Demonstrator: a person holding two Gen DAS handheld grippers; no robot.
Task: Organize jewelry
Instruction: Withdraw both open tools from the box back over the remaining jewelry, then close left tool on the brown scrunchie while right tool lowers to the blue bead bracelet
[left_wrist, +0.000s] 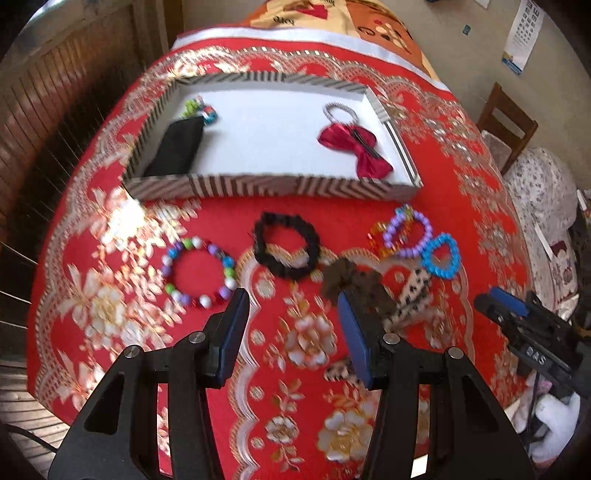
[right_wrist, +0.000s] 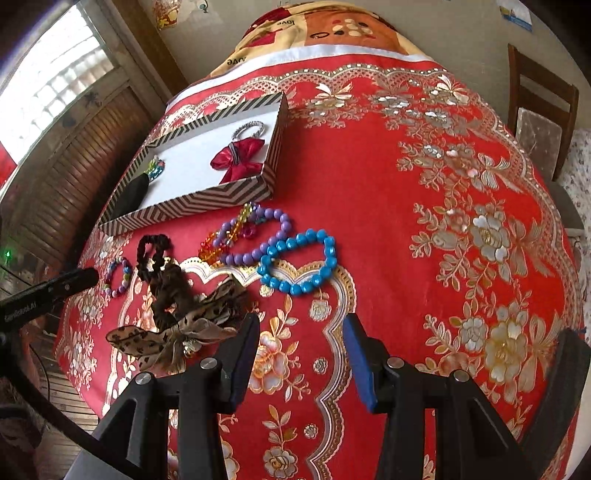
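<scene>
Loose jewelry lies on the red floral cloth in front of a striped box (left_wrist: 258, 186). From the left I see a multicoloured bead bracelet (left_wrist: 229, 283), a black scrunchie (left_wrist: 284, 221), a brown scrunchie (left_wrist: 354, 284), a leopard bow (left_wrist: 413, 295), a purple bracelet (left_wrist: 424, 225) and a blue bracelet (left_wrist: 441, 272). My left gripper (left_wrist: 291, 295) hovers open just short of the black scrunchie, with nothing between its fingers. My right gripper (right_wrist: 301, 321) stands open and empty below the blue bracelet (right_wrist: 295, 288), with the leopard bow (right_wrist: 173, 336) to its left.
The box (right_wrist: 207, 201) holds a red bow (left_wrist: 354, 144), a silver ring (left_wrist: 341, 110), a black pouch (left_wrist: 177, 147) and a small bead piece (left_wrist: 201, 109). An orange bead bracelet (right_wrist: 221, 240) overlaps the purple one. A wooden chair (right_wrist: 539, 110) stands at the far right.
</scene>
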